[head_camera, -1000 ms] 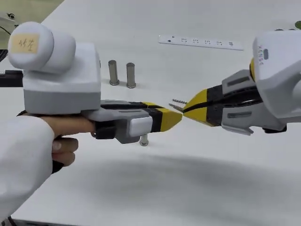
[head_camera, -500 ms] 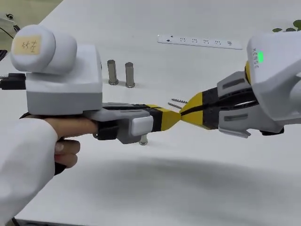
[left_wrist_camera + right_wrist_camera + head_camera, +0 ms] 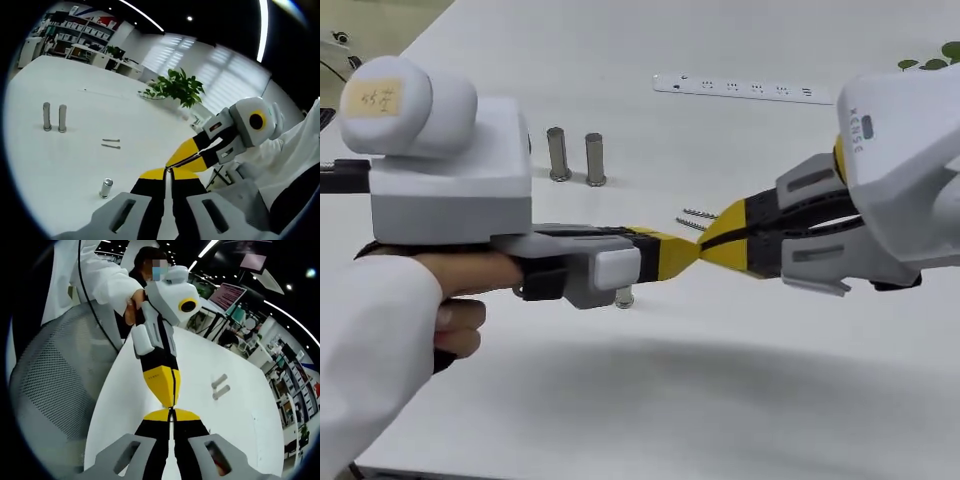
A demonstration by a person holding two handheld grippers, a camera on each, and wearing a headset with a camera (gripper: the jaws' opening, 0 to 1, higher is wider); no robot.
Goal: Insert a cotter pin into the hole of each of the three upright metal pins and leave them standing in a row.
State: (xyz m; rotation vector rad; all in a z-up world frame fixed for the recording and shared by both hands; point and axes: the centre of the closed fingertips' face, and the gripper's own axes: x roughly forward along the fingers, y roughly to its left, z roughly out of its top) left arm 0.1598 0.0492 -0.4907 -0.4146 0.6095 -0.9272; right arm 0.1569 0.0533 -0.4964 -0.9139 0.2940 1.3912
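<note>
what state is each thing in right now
left gripper: shut
right gripper: shut, tip to tip with the left gripper
two pins: upright, side by side
third pin: apart from them, below the left gripper
cotter pins: two, lying loose on the table

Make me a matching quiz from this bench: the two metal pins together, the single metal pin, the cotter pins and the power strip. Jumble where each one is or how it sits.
Things
1. pair of metal pins
2. single metal pin
3. cotter pins
4. power strip

Places or states
A. along the far side of the table
B. by itself, nearest the person
C. lying flat, side by side
D. standing upright, side by side

Pairs: 1-D, 2-B, 3-C, 4-A
</note>
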